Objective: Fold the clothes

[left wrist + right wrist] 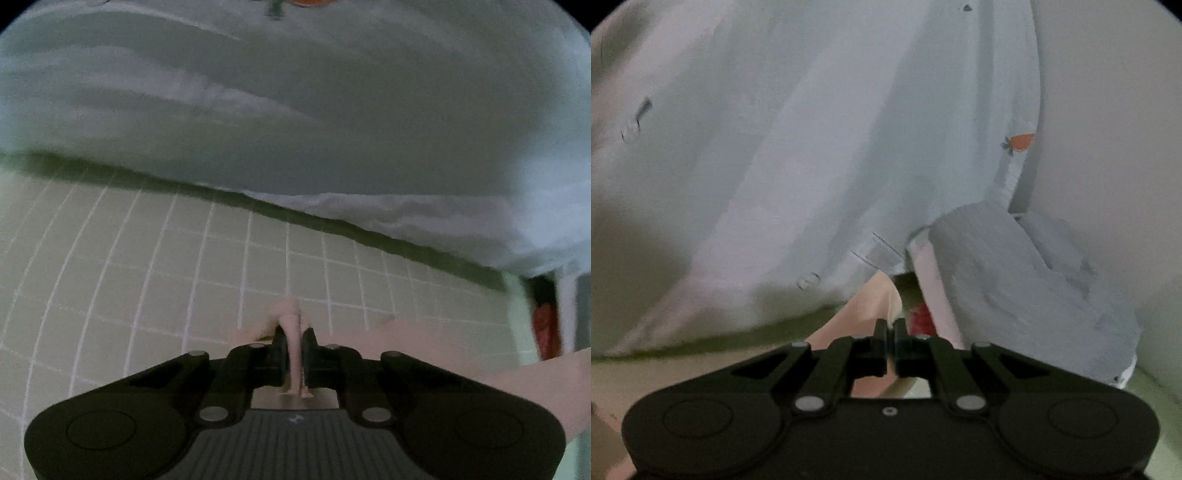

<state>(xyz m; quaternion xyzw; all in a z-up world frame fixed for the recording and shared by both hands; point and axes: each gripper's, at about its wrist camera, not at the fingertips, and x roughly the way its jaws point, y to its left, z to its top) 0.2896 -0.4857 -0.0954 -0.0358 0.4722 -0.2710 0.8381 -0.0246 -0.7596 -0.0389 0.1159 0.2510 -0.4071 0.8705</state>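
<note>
A pale blue shirt (295, 110) with small carrot prints and buttons lies spread on a green gridded mat (147, 277). My left gripper (294, 332) is shut on a thin fold of pink cloth (293, 325), low over the mat, a short way before the shirt's hem. In the right wrist view the shirt (812, 147) fills the frame, with a rolled sleeve or cuff (1015, 277) at right. My right gripper (890, 332) is shut on pink cloth (871, 299) just below the shirt's edge.
The pink cloth stretches off to the right in the left wrist view (480, 362). A red patch (546, 325) shows at the right edge beyond the mat. A carrot print (1021, 142) marks the shirt's right edge.
</note>
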